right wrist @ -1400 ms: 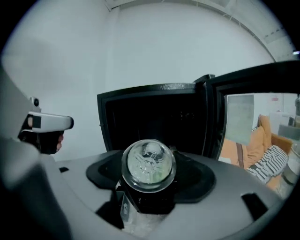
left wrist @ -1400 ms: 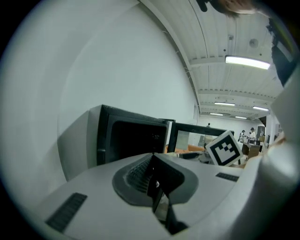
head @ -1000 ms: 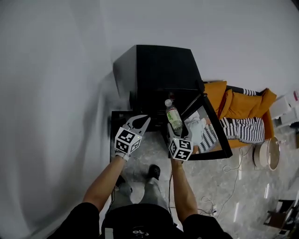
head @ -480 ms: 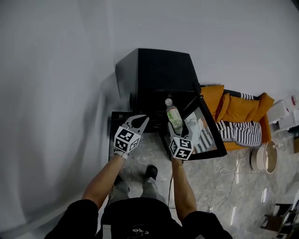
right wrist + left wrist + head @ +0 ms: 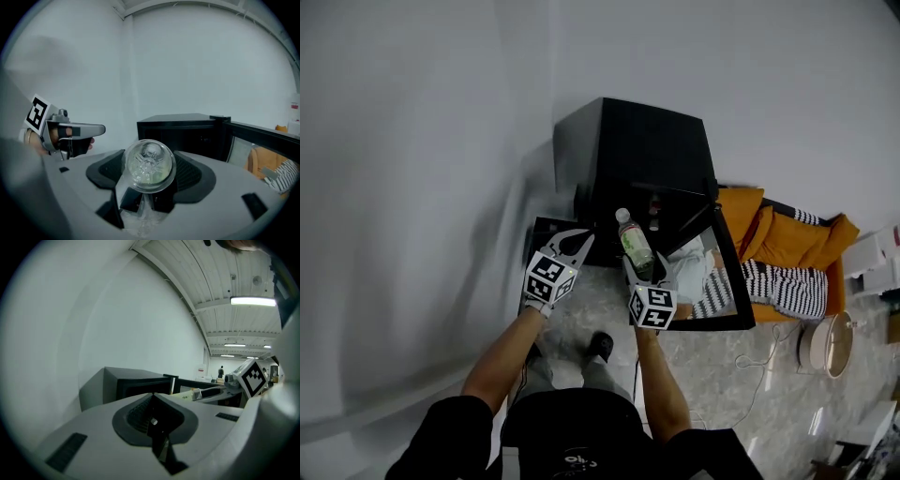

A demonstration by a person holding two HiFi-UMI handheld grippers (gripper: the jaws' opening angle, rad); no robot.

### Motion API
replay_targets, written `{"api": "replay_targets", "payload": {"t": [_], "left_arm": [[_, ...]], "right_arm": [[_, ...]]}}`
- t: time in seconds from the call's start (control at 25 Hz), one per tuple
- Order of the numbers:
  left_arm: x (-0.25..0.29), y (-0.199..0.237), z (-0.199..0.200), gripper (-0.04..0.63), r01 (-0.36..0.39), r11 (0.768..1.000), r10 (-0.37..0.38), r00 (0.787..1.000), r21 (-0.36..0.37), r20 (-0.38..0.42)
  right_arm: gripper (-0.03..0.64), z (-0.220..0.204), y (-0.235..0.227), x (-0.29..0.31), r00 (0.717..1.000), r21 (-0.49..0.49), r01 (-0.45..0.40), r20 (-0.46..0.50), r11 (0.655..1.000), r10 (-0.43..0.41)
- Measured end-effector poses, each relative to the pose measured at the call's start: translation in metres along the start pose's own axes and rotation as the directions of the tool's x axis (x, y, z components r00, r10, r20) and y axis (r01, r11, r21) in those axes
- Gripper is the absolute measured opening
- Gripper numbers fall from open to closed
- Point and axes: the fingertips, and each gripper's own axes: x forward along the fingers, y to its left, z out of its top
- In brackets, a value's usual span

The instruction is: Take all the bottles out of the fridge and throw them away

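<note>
The black fridge [image 5: 637,155] stands against the white wall, its glass door [image 5: 727,281] swung open to the right. My right gripper [image 5: 641,272] is shut on a clear plastic bottle [image 5: 633,246] with a white cap and a green label, held up in front of the fridge opening. In the right gripper view the bottle [image 5: 149,165] points at the camera between the dark pads. My left gripper [image 5: 578,240] hovers left of the bottle, shut with nothing in it [image 5: 154,420]. A small dark item [image 5: 653,221] shows inside the fridge opening.
A low black box [image 5: 540,232] sits on the floor left of the fridge, under my left gripper. Right of the door lie an orange cushion [image 5: 773,230], a black-and-white striped cloth [image 5: 787,286] and a round beige object [image 5: 825,342]. A cable [image 5: 759,361] runs over the grey floor.
My right gripper has carried the bottle a little left and down, away from the fridge opening. The left gripper has stayed shut in nearly the same place.
</note>
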Motion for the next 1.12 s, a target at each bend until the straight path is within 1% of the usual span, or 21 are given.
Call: {"api": "replay_targets", "payload": {"t": [0.12,0.28,0.48,0.68,0.76,0.88,1.0,1.12], "left_arm": [[-0.016,0.015,-0.006,0.006,-0.059,0.998,0.059,0.998,-0.002,-0.005],[-0.042,0.035,-0.01,0.006,-0.154,0.988,0.154,0.988,-0.017,-0.006],[-0.075,0.057,-0.02,0.006,-0.272,0.961,0.273,0.962,-0.049,0.004],[-0.108,0.076,-0.033,0.006,-0.359,0.93,0.36,0.933,-0.081,0.002],[-0.119,0.082,-0.038,0.006,-0.381,0.92,0.382,0.924,-0.088,-0.004],[-0.128,0.088,-0.047,0.006,-0.396,0.913,0.397,0.918,-0.096,-0.015],[-0.13,0.098,-0.061,0.006,-0.396,0.913,0.395,0.918,-0.104,-0.025],[-0.131,0.109,-0.084,0.006,-0.386,0.916,0.383,0.923,-0.113,-0.048]], "right_arm": [[0.331,-0.004,0.026,0.011,0.997,-0.02,-0.079,-0.014,0.997,0.079],[0.331,-0.003,0.06,0.027,0.981,-0.06,-0.191,-0.037,0.98,0.19],[0.331,-0.007,0.096,0.044,0.95,-0.108,-0.309,-0.069,0.945,0.303],[0.331,-0.012,0.125,0.057,0.921,-0.148,-0.388,-0.106,0.91,0.375],[0.331,-0.015,0.135,0.061,0.913,-0.154,-0.406,-0.117,0.901,0.392],[0.331,-0.023,0.145,0.068,0.905,-0.156,-0.422,-0.137,0.893,0.404],[0.331,-0.039,0.15,0.082,0.899,-0.155,-0.43,-0.164,0.889,0.407],[0.331,-0.062,0.157,0.1,0.894,-0.146,-0.435,-0.186,0.889,0.407]]}}
